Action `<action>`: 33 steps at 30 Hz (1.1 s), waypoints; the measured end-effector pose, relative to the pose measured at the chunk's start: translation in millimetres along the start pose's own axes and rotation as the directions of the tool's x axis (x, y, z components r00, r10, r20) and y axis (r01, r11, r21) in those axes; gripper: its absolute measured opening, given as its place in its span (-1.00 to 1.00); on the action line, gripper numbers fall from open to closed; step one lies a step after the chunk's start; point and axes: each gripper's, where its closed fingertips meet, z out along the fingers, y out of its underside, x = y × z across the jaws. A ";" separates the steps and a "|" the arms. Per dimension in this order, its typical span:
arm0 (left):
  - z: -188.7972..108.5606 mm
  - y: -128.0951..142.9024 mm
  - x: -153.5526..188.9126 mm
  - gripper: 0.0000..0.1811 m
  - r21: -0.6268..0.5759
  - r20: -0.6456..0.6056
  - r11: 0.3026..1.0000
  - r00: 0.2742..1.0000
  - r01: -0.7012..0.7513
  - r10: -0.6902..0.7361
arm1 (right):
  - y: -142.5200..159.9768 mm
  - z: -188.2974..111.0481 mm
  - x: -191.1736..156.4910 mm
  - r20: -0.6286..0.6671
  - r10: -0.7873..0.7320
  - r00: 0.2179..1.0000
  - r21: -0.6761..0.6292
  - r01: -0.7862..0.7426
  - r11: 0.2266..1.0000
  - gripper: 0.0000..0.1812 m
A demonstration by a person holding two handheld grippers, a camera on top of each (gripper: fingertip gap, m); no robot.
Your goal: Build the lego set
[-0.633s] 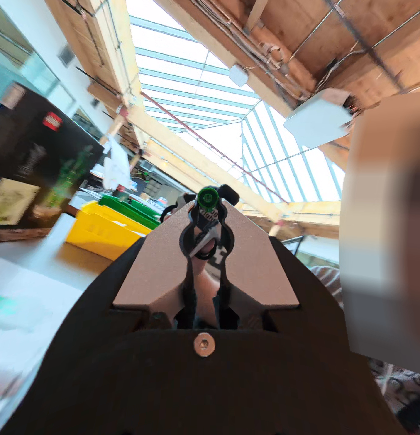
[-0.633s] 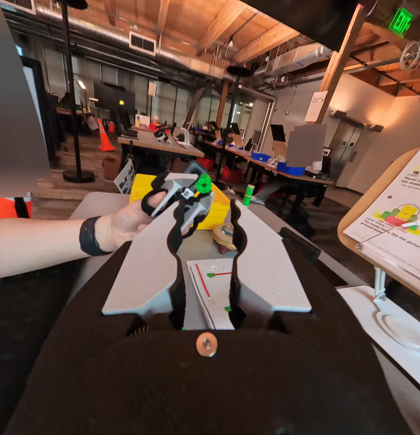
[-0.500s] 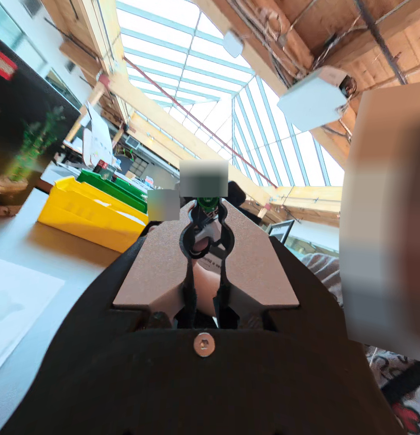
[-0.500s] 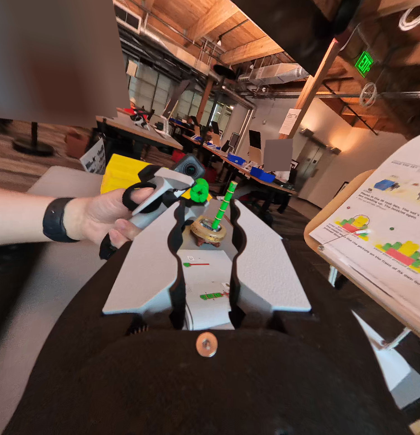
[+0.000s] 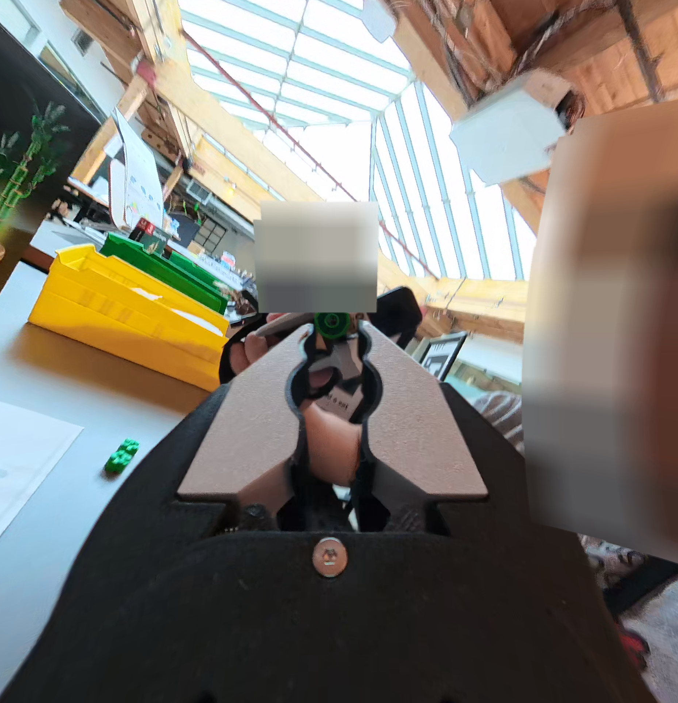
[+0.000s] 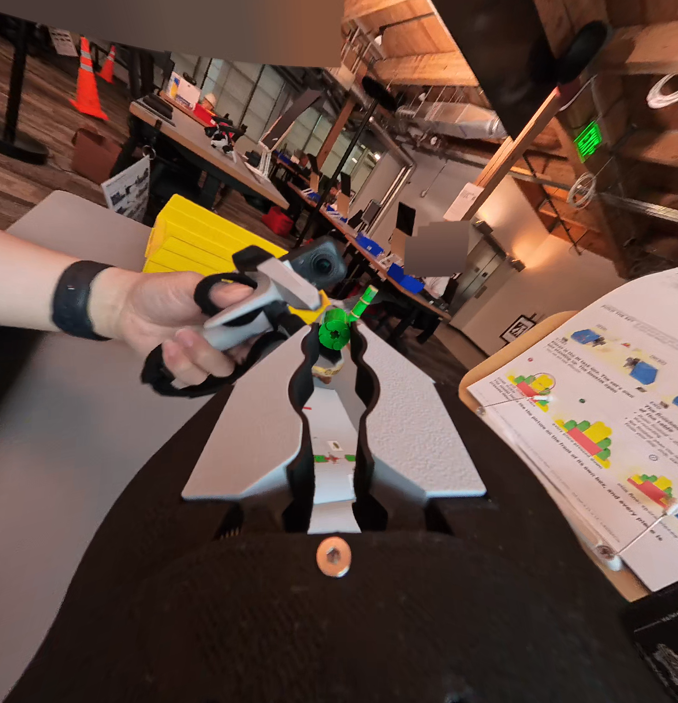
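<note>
One round green piece (image 6: pixel 334 333); illustrated sheet (image 6: pixel 596 426)

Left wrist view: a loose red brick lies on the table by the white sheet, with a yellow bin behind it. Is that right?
Not quite: the brick is green, not red. The left wrist view shows it on the table by the white sheet, with the yellow bin behind it.
</note>
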 end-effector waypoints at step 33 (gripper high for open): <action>-63.5 13.2 -76.0 -0.81 -0.728 0.412 0.559 0.398 -0.397 0.820 | 64.4 36.5 -15.8 0.066 0.871 0.486 -0.809 -0.485 0.332 -0.84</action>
